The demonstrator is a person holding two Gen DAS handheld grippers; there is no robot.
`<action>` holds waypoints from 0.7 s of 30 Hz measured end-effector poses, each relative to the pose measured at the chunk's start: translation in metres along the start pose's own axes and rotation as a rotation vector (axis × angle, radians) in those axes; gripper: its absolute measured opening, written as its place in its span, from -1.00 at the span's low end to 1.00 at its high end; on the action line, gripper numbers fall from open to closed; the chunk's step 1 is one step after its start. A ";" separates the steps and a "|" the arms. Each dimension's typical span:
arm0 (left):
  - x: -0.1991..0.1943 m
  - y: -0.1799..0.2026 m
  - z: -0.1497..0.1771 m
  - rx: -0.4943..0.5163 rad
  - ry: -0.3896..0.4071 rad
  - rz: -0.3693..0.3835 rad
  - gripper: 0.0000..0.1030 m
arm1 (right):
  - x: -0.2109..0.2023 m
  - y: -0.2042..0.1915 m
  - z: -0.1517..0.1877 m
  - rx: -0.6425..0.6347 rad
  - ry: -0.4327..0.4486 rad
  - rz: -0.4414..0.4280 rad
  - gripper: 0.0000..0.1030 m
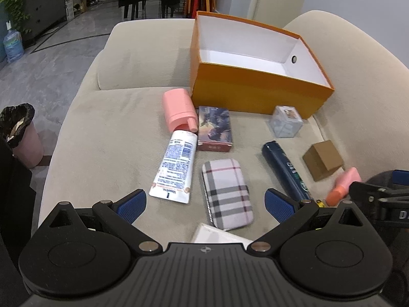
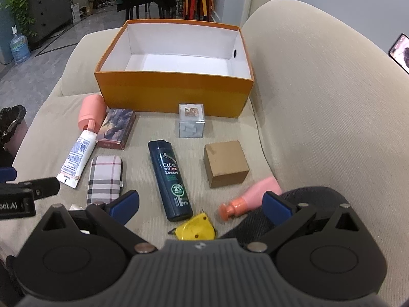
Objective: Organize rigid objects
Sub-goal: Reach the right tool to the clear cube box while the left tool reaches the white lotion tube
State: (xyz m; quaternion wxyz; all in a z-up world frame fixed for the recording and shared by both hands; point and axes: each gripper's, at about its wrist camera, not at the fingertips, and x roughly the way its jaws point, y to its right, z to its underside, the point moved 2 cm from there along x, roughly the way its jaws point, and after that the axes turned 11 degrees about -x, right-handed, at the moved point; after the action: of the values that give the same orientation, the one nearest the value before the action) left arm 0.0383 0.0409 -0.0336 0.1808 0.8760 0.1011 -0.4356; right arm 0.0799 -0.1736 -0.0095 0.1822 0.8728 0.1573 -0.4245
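Now both grippers hovering low over beige sofa seat [image 2: 294,128], nothing picked yet. Left gripper [image 1: 205,206] jaws gaping wide, gripping nothing, facing plaid pink-grey rectangular case [image 1: 226,194]. Right gripper [image 2: 200,208] equally spread, empty, facing dark blue shampoo bottle [image 2: 171,179] and yellow tape measure [image 2: 195,230]. Open orange cardboard box [image 2: 173,89] sitting empty at back. Judging best approach: straddling bottle across narrow width mid-body, closing squarely, lifting clear of brown cardboard cube [image 2: 225,163] before carrying boxward.

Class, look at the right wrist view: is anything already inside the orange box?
No. The orange box shows only its bare white floor and walls, while the shampoo bottle and the other items lie on the cushion in front of it.
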 end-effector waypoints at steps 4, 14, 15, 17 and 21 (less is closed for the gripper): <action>0.012 -0.008 -0.003 -0.002 -0.003 0.010 1.00 | 0.008 0.001 -0.005 0.003 0.012 -0.039 0.95; 0.046 -0.022 -0.008 0.023 0.017 0.005 1.00 | 0.025 0.006 -0.017 -0.020 0.152 -0.010 0.95; 0.049 -0.023 -0.009 0.027 0.013 0.000 1.00 | 0.028 0.007 -0.018 -0.022 0.165 -0.021 0.95; 0.059 -0.025 -0.009 0.036 -0.002 -0.015 1.00 | 0.034 0.008 -0.021 -0.022 0.185 -0.035 0.95; 0.072 -0.026 -0.011 0.057 -0.007 -0.029 1.00 | 0.048 0.010 -0.027 -0.020 0.186 -0.041 0.95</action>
State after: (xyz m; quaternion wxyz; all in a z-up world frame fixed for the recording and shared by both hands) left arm 0.0805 0.0704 -0.0909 0.1498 0.8777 0.1008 -0.4439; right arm 0.1314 -0.1646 -0.0304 0.1669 0.9032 0.1955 -0.3437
